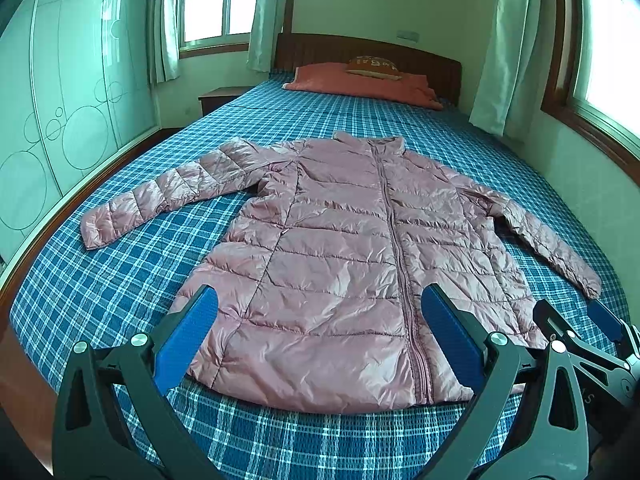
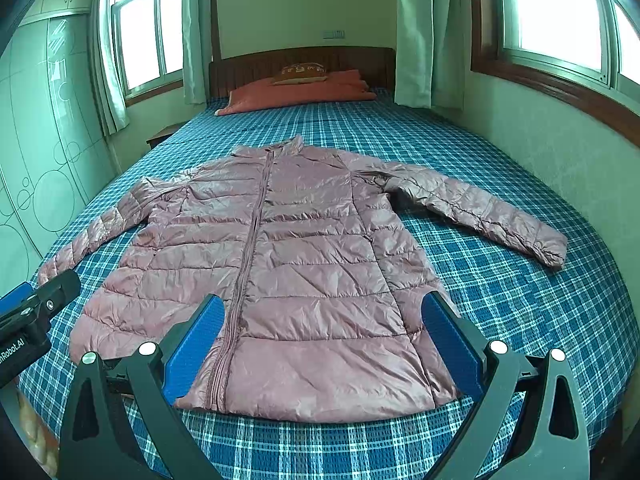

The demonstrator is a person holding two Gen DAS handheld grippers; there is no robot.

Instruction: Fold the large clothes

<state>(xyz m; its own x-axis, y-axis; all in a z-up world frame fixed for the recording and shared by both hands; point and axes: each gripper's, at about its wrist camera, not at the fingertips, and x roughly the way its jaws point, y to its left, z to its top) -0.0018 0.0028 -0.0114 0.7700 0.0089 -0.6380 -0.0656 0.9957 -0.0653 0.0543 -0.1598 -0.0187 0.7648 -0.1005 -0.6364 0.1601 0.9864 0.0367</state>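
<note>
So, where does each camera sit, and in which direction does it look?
Left wrist view: sits on the left gripper at the foot of the bed, looks toward the dark wooden headboard over the pink quilted puffer jacket; its blue jaws stand open, and the right gripper shows at the right edge.
Right wrist view: sits on the right gripper, same direction, jaws open; the left gripper shows at the left edge.
Both share the jacket, the blue plaid bedsheet and the headboard.

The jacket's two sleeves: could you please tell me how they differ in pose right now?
The left sleeve angles out from the body, leaving a wide wedge of bedsheet between; the right sleeve slants down closer to the body. Both lie flat and unfolded on the pink jacket.
</note>
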